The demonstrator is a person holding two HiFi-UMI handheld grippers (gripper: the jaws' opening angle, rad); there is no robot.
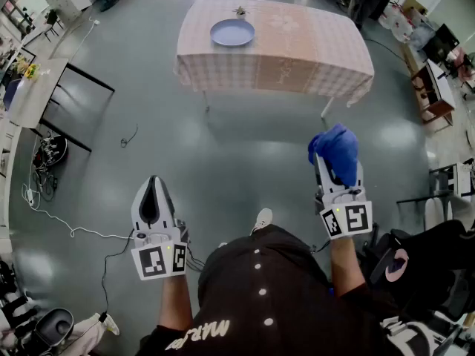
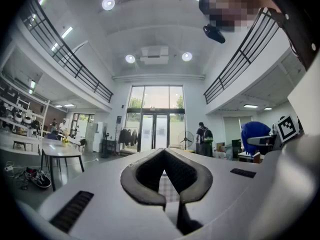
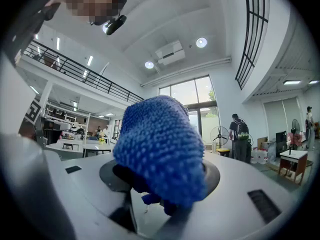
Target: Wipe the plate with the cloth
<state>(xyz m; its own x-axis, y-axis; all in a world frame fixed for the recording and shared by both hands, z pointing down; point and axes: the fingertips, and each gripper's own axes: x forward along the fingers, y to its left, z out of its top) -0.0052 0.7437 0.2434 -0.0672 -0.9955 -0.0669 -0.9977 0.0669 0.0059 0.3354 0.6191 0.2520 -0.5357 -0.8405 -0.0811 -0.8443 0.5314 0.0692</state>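
- Carrying stage, by the look of it: not yet at the desk [image 1: 297, 47], no wiping begun.
- Right tool [image 1: 329, 160] pinching the blue cloth [image 1: 335, 153], which is bunched into a fat wad over and ahead of the tips and hides them from above.
- In the right gripper view, the same wad fills the mouth of the tool and bulges up and forward, with a little hanging below.
- Left tool [image 1: 154, 182] pressed together on nothing, held level, well off to the left of the right tool and a little nearer the body.
- Plate [image 1: 232, 33] far ahead of both tools, between their two lines of aim, ahead and to the left of the cloth-bearing tool.
- Lying flat on the checked desk, with a small object [image 1: 240, 10] just beyond it, too small to identify.
- Only bare floor [image 1: 223, 147] between the tools and the near edge of the desk.
- Next move probably calls for closing that gap, then swinging the right tool left over the plate.
- Then likely tipping it down from level, so that the wad, not the hard tips, meets the plate.
- Possibly also spreading the left tool to steady the rim, since a smooth plate on a tablecloth could slide under a wipe.
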